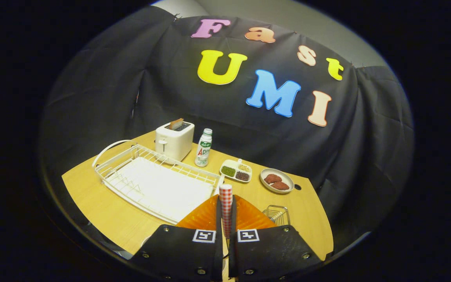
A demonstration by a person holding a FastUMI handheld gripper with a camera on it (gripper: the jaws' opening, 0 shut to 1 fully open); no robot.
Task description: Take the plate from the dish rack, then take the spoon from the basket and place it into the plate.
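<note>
My gripper (226, 235) is shut on the spoon (226, 197). Its red-and-white checked handle rises upright from between the two nearly touching fingers, and its bowl end is hidden. Just ahead of and under the fingertips lies the ribbed orange plate (204, 218) on the wooden table, showing on both sides of the handle. The small wire basket (277, 214) stands right of the plate, close to my right finger. The white dish rack (155, 184) sits left of and beyond the plate with no dishes in it.
A white toaster (174, 140) and a green-capped bottle (203, 148) stand behind the rack. A divided snack dish (236, 171) and a grey dish of red pieces (276, 180) lie beyond the plate. The table (104, 211) edge runs near on the left and right.
</note>
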